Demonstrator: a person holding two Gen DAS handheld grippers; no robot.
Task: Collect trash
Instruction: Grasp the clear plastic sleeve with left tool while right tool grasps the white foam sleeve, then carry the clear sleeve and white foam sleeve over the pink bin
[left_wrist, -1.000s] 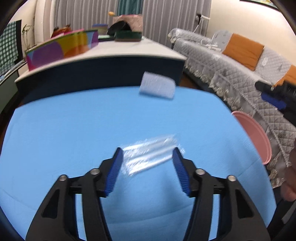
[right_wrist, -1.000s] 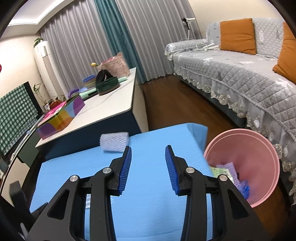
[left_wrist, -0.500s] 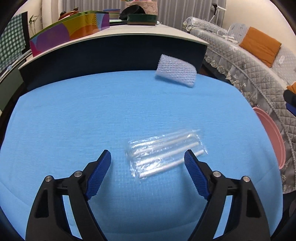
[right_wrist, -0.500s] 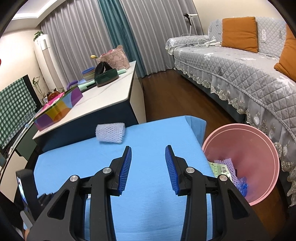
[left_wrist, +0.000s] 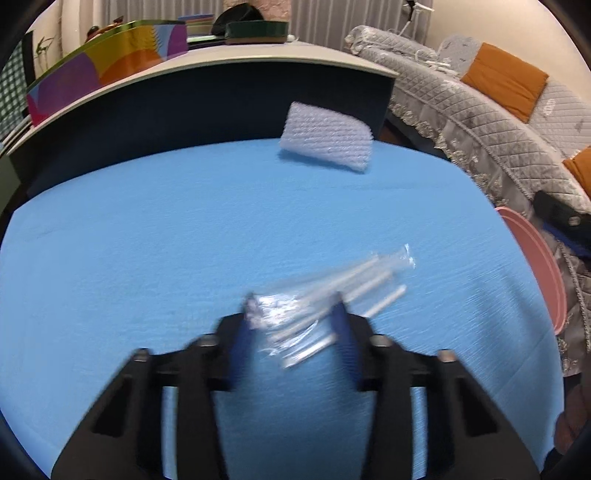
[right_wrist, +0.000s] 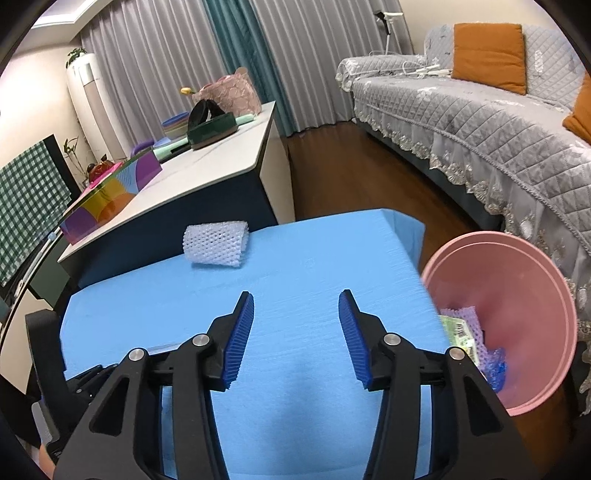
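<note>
Surface: a blue cloth (left_wrist: 155, 236) covers the low table in a living room with grey curtains.
Left gripper (left_wrist: 291, 332): its jaws have just been closing on the clear plastic wrapper (left_wrist: 325, 299); the near end of the wrapper is crumpled between the 2 blue pads, which appear to pinch it, though blur softens the contact.
Wrapper: its far end fans out past the fingertips toward the right, lying on the cloth.
Right gripper (right_wrist: 296, 321): its jaws have just been opening and stand apart over bare cloth with nothing between them.
Pink bin (right_wrist: 532, 280): just beside the table's right edge, on the floor, holding a white mesh piece and other scraps.
Foam mesh sleeve (right_wrist: 216, 248): at the far edge of the cloth, well apart from both grippers.
Beyond: a white-topped counter (right_wrist: 221, 158) with a colourful box, and a grey quilted sofa (right_wrist: 480, 122) with orange cushions.
</note>
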